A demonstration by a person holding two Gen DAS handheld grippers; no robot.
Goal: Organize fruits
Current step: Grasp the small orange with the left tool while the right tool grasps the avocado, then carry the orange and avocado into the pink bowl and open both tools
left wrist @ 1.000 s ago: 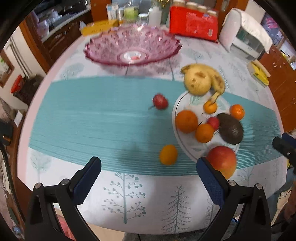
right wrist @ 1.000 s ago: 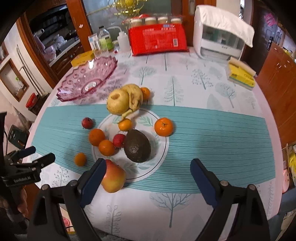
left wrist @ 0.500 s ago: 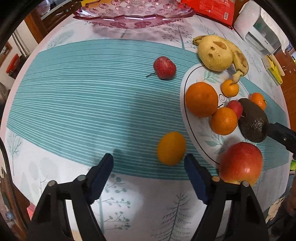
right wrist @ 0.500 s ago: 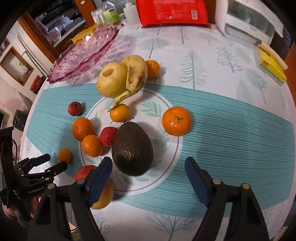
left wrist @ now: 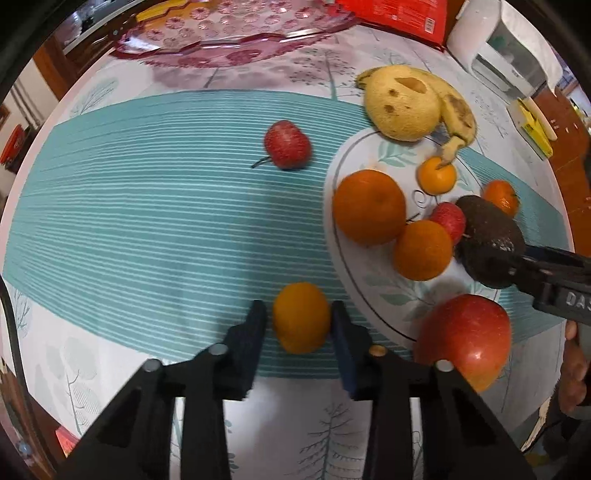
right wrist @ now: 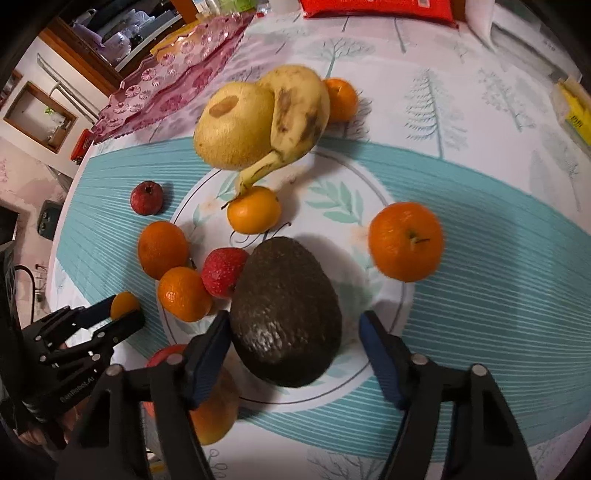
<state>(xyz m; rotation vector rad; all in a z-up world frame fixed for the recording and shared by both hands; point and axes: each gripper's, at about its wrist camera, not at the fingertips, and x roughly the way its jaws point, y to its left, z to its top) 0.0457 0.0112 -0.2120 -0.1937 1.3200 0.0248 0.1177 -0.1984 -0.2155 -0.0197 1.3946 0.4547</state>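
Presently your left gripper (left wrist: 298,320) brackets the small orange (left wrist: 301,317), one pad on each flank; whether the pads touch the skin or stand a hair off cannot be told, and the jaws are not yet clamped hard. The fruit sits on the teal band, just outside the printed ring (left wrist: 332,229). Close squarely across its widest part, gently, since the skin looks soft and the round shape will likely roll forward out of the tips if pinched near the front. Lift straight up before travelling.

Your right gripper (right wrist: 293,328) stands open around the avocado (right wrist: 286,310): the left pad is against or just beside its side, the right pad clearly apart. Centre it before closing, and mind the strawberry (right wrist: 223,271) and tangerine (right wrist: 183,293) just beyond the left finger.

Ahead of the right fingers lie a second tangerine (right wrist: 253,208), a banana (right wrist: 295,114) and a pear (right wrist: 232,123); an apple (left wrist: 465,339) sits right of the left fingers. A pink glass bowl (left wrist: 236,33), judged the likely destination, waits far ahead.

The cloth (left wrist: 147,229) is smooth and printed with trees, so fruit may roll. A red package (right wrist: 376,7), a white appliance (left wrist: 509,48) and wooden cabinets (right wrist: 74,44) ring the table.
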